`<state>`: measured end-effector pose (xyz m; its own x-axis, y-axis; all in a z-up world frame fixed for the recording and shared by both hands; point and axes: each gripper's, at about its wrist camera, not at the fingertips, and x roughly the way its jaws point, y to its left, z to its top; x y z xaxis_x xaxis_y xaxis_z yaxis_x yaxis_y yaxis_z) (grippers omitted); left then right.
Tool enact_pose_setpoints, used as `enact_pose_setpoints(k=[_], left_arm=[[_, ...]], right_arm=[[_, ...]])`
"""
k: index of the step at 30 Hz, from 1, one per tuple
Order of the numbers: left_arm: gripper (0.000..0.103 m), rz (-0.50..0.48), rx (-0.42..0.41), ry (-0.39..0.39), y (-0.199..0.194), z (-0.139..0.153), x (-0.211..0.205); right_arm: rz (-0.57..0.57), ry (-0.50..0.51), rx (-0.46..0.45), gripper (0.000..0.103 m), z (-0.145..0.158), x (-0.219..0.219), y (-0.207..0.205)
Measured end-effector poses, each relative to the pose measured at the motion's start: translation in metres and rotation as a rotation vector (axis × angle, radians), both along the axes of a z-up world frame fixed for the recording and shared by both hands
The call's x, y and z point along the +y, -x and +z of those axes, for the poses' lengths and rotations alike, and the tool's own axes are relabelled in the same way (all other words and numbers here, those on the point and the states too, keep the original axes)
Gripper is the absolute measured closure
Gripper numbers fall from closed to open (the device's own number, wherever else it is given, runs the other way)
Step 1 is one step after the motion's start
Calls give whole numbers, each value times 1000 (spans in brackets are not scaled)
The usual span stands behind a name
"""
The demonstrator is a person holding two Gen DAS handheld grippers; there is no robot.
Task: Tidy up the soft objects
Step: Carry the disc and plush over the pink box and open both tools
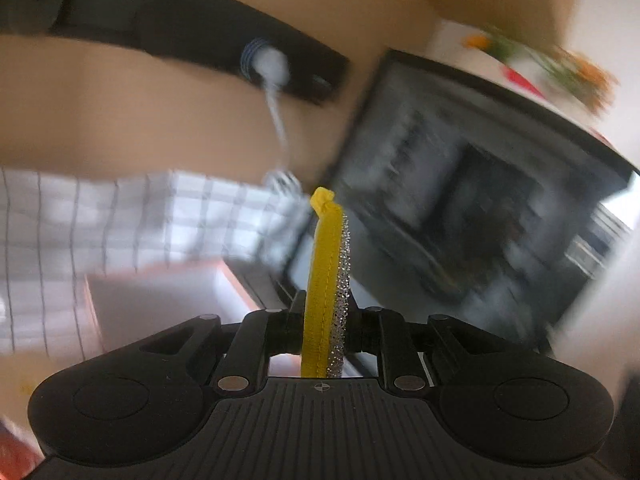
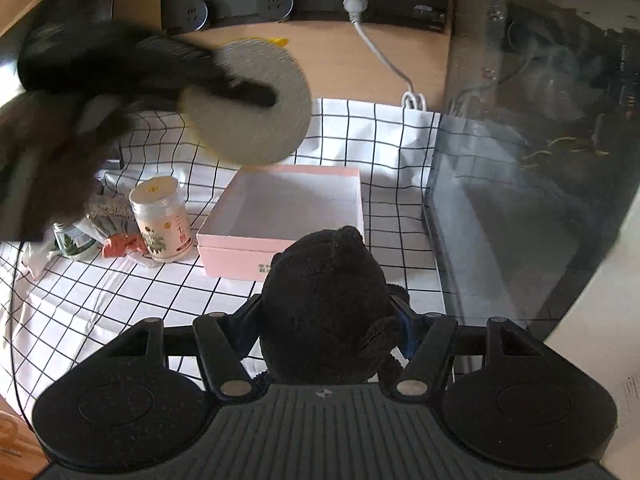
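Left gripper (image 1: 320, 320) is clamped on a round scouring pad (image 1: 326, 280), which you see edge-on in the left wrist view: a yellow fabric side at 9 o'clock, a silver glittery side at 3 o'clock, and a small yellow loop at the 12 o'clock end. That view is heavily blurred; beyond the pad you can make out only a black socket strip (image 1: 172, 28) with a white plug (image 1: 270, 66) at 11 o'clock, a checked cloth (image 1: 120, 220) at 9 o'clock and a dark glass-fronted appliance (image 1: 480, 208) at 2 o'clock. Refer to the right wrist view for the layout that the left view does not resolve. There the same pad (image 2: 256, 108) appears face-on as a grey disc at 11 o'clock, held above the cloth (image 2: 380, 140) by the left gripper (image 2: 240, 94), also blurred. Right gripper (image 2: 326, 340) is closed around a black plush toy (image 2: 324, 304), which fills the gap between the fingers and hides their tips. Directly beyond the toy, at 12 o'clock, an open pink box (image 2: 240, 252) sits on the cloth, its white interior visible. At 9 o'clock of the box stands a white-lidded jar (image 2: 162, 220), just beside it, with an orange-and-grey fabric item (image 2: 116, 236) and a small glass jar (image 2: 72, 240) further toward 9 o'clock. The appliance (image 2: 540, 140) occupies 2 o'clock.
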<state>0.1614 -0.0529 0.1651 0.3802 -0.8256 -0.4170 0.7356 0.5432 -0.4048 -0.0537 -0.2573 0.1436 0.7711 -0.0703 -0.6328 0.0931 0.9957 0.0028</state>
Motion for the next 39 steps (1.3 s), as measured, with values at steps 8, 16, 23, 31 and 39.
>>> enact_pose_setpoints(k=[8,16,23,31,39], left_arm=[[83,243,-46,-280,-23,-54,-25],[83,272,-28,-173,12,-45,26],[83,295,23,-176,50,-45,68],[83,424,99,-242,81,-79,149],[83,712,241,-259,89,-107,242]], right_arm=[[-24,-17,-16,38,-2,-9,1],[42,-23,-85,38,18,2,-50],[52,-95,-180,24,47,-1,-144],[71,-93,-40,19,-7,30,-182],[254,-94,64,19,-54,117,-162]])
